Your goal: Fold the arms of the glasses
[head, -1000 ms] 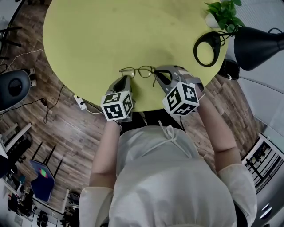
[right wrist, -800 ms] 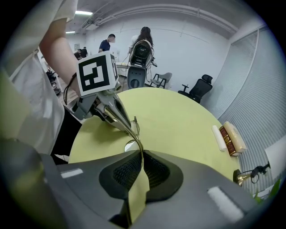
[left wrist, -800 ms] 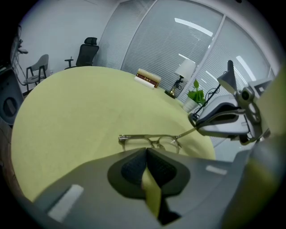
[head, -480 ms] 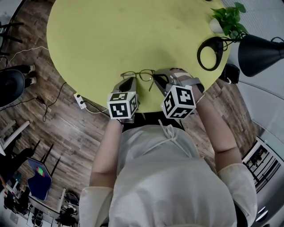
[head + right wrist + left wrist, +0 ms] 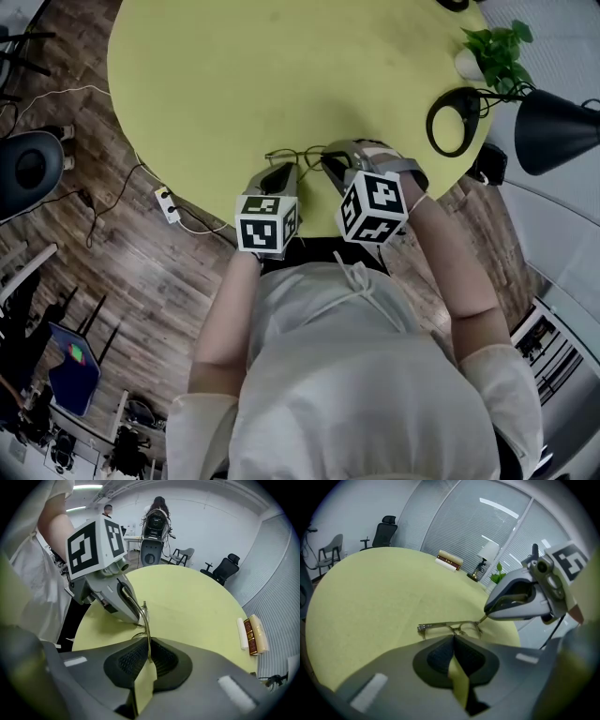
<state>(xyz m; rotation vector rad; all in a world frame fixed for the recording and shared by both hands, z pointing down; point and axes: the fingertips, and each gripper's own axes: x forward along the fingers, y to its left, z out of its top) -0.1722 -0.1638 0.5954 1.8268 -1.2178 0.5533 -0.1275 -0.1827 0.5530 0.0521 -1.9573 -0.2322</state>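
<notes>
Yellow-green round table (image 5: 234, 84) filling most of the head view, with the glasses (image 5: 302, 154) parked near its 6 o'clock edge. Thin wire frame, lenses side by side running 9 to 3. Coming in from 7 o'clock of the frame, the left gripper (image 5: 284, 171); from 4 o'clock, the right gripper (image 5: 330, 165). Both tilted down at the tabletop, marker cubes facing up toward the camera.

Right side first: jaws nearly closed, pads (image 5: 166, 663) clamped on one temple arm (image 5: 147, 630) of the glasses. Wire running straight up out of the pinch toward 12 in the right gripper view, meeting the front of the frame just past the tips. Nose of the left gripper right there too, at about 11 o'clock, touching or almost touching the frame.

Left side: pads (image 5: 436, 658) pressed together at the tips, nothing visible between them. Frame lying just beyond, at 12 o'clock of the jaws, lower rims dipping behind the jaw edge. Can't tell whether a bit of rim is nipped in there or just resting against it. Tip of the right gripper on the far end of the frame, at 2 o'clock in that view.

Other stuff: potted plant (image 5: 495, 52) and black lamp (image 5: 558, 131) off at 2 to 3 o'clock of the table, a couple of books (image 5: 253, 634) on its far side, power strip (image 5: 167, 204) on the wood floor at 8 o'clock.
</notes>
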